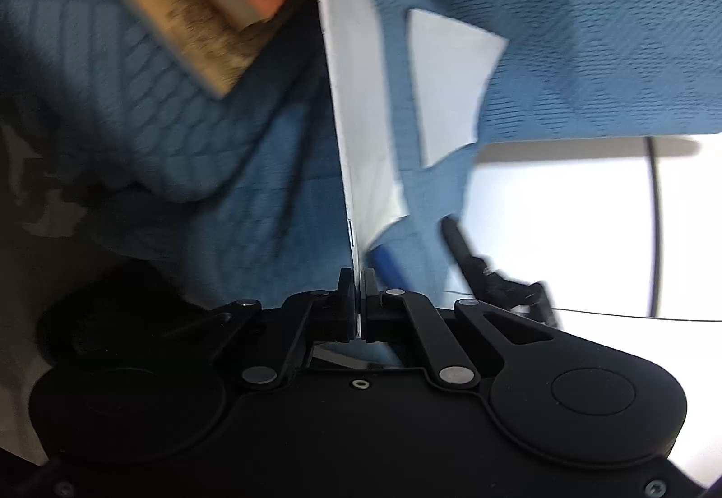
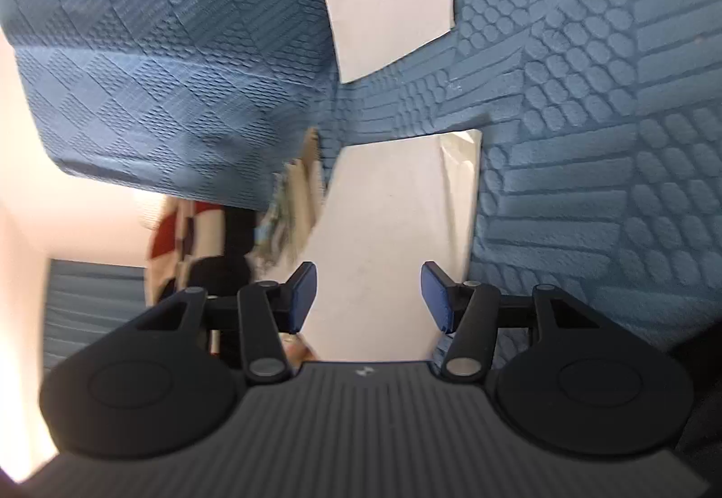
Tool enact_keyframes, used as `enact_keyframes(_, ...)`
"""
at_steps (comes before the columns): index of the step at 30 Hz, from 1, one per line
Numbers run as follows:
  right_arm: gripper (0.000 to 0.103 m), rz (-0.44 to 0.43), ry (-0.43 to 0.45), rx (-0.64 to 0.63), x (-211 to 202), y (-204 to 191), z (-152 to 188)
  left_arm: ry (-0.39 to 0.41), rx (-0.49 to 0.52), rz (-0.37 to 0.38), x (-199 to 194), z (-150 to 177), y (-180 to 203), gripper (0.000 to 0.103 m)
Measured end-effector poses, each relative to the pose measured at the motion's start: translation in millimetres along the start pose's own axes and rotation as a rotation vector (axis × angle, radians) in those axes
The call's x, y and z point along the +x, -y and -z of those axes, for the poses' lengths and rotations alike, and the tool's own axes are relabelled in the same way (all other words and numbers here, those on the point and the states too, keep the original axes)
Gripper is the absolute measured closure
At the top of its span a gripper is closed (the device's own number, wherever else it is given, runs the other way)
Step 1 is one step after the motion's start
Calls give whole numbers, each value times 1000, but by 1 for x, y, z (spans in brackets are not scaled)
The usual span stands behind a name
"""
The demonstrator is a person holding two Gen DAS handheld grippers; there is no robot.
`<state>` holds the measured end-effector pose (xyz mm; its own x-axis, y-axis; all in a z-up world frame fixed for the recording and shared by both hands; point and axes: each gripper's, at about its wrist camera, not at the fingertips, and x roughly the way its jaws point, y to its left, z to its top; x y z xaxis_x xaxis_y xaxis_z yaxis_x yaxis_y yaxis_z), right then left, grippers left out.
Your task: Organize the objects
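Background stuff only: there's a blue quilted cover [image 2: 586,101] with embossed patches of ribs, hexagons and diamonds filling most of both views; looks like padded fabric draped over something, folded into a corner in the right wrist view; under its edge on the left there's a red-and-cream checkered cloth [image 2: 180,241], kinda blurry; in the left wrist view a thin black cable [image 1: 653,227] runs down a bright white surface [image 1: 564,227].
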<state>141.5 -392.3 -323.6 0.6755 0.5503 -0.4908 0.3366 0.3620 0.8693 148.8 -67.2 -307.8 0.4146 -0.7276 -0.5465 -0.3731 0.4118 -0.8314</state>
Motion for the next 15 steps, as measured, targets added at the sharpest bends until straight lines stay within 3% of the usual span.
enact_keyframes(3, 46, -1, 7, 35, -7, -4, 8, 17, 4, 42, -13, -3, 6, 102)
enact_keyframes(5, 40, 9, 11, 59, -12, -8, 15, 19, -6, 77, -20, -6, 8, 102)
enact_keyframes(7, 28, 19, 26, 84, -18, -13, 23, 20, -4, 100, -26, -9, 10, 102)
enact_keyframes(9, 23, 9, 28, 77, -22, -20, 30, 20, -5, 127, -33, -11, 12, 102)
enact_keyframes(15, 22, -3, -7, 124, -4, -29, 45, 27, 14, 170, -49, -16, 18, 102)
